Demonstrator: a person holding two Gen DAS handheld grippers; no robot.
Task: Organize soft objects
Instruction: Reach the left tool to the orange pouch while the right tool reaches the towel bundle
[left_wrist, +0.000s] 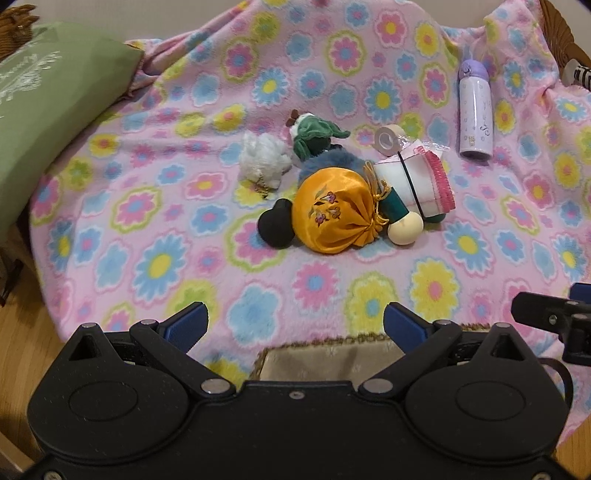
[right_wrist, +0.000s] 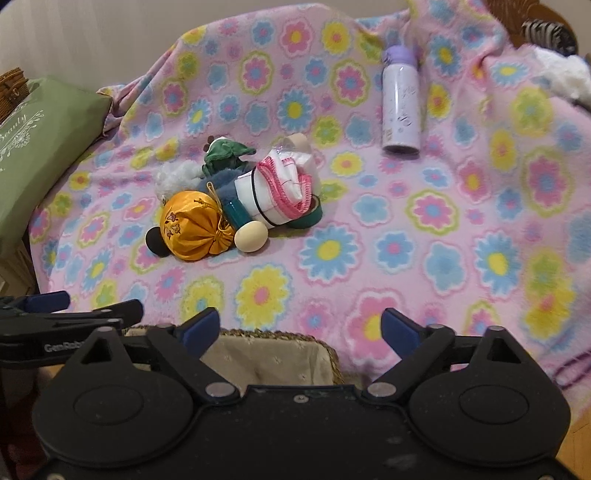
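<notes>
Now both claws — left gripper (left_wrist: 293, 325) and right gripper (right_wrist: 300, 328) — gape with nothing inside. Toys (left_wrist: 328, 218) lie piled at twelve o'clock on the blanket (left_wrist: 166, 229); perhaps a basket (right_wrist: 273, 354) sits below.

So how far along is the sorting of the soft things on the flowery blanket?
Barely begun. The lined basket shows no items in the part that is visible. In hand: nothing; the left hand-held gripper and right hand-held gripper are both open and empty over the basket. Left: the orange pouch, white fluffy toy, green plush and banded cloth bundle all lie piled on the blanket.
</notes>
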